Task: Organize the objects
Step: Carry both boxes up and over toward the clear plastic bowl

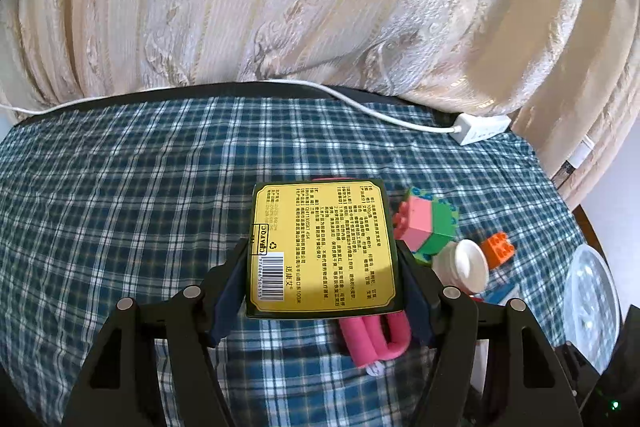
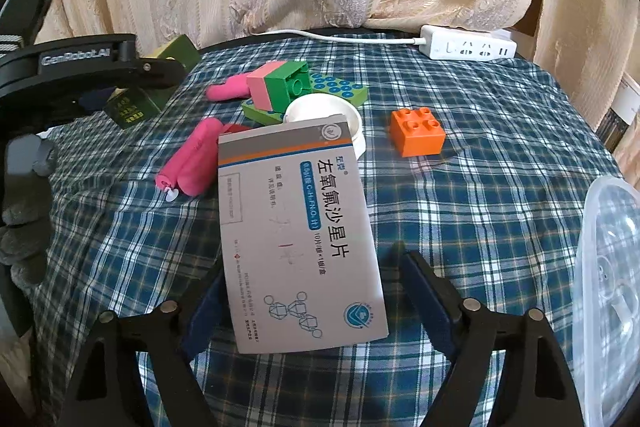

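Observation:
My left gripper point(image 1: 322, 259) is shut on a dark green box with a yellow label point(image 1: 320, 219), its pads pressing both sides, and the box hangs above the checked cloth. The right wrist view shows this green box point(image 2: 132, 107) at the far left. A white medicine box point(image 2: 296, 219) lies flat on the cloth between the fingers of my right gripper point(image 2: 312, 267). That gripper is open: its right finger stands clear of the box edge and its left finger is partly hidden behind the box.
Pink foam rollers point(image 2: 192, 163), a pink-and-green brick stack point(image 2: 280, 87), a white round cup point(image 2: 320, 111) and an orange brick point(image 2: 418, 131) lie mid-table. A clear plastic container point(image 2: 608, 287) sits at the right edge, a white power strip point(image 2: 468, 45) by the curtain. A gloved hand point(image 2: 24, 219) shows at left.

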### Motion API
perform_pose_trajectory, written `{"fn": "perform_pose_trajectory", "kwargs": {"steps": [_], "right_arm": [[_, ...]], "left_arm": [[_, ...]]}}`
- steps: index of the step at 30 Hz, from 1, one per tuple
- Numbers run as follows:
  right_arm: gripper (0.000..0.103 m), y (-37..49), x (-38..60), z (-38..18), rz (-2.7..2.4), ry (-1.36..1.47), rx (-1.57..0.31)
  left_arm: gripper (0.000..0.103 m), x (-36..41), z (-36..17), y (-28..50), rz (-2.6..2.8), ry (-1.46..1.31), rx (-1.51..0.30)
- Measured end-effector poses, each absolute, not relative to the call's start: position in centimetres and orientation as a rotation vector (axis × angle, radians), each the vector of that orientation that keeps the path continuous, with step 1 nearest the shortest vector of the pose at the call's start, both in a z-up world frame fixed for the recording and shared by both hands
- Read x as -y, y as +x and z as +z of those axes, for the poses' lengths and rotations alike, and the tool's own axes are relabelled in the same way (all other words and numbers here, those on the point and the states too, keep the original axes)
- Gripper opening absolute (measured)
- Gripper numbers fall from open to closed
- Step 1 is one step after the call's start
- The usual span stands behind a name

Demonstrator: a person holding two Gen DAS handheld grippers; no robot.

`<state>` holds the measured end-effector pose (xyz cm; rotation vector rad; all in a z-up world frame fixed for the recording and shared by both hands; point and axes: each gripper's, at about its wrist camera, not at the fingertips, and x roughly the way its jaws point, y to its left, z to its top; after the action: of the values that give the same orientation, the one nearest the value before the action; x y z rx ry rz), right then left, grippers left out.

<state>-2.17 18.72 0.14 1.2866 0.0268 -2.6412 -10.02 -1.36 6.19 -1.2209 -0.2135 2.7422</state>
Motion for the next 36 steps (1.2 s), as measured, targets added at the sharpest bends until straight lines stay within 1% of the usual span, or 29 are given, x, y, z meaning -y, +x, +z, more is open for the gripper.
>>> {"fn": "perform_pose_trajectory", "kwargs": {"steps": [2,4,10,20,26,36], "right_arm": [[0.077,-2.1,-18.9,0.2,-2.656,1.286,-0.020],[0.066,-2.0,-19.1,0.3,-2.673,1.285,-0.012],[0.066,-0.8,-19.6,0.5,-2.702,1.285,0.036],[0.066,2.2,-21.5,3.7,-2.797,1.192,0.111],[0.066,4.0,-24.5,5.5,-2.875,1.139,0.171],[0.066,6.7,-31.7,6.9,-3.026,1.101,0.335]], "left_arm": [[0.069,1.0,6.7,-9.5,2.739,-1.202,0.207],[0.069,0.7,7.2,-9.0,2.741,-1.180,0.195],[0.069,0.0,8.5,-7.9,2.739,-1.128,0.185],[0.069,-1.1,9.4,-6.6,2.724,-1.089,0.157],[0.069,-2.0,9.4,-6.0,2.706,-1.081,0.126],[0.069,-4.8,8.2,-4.5,2.639,-1.125,0.066]]}}
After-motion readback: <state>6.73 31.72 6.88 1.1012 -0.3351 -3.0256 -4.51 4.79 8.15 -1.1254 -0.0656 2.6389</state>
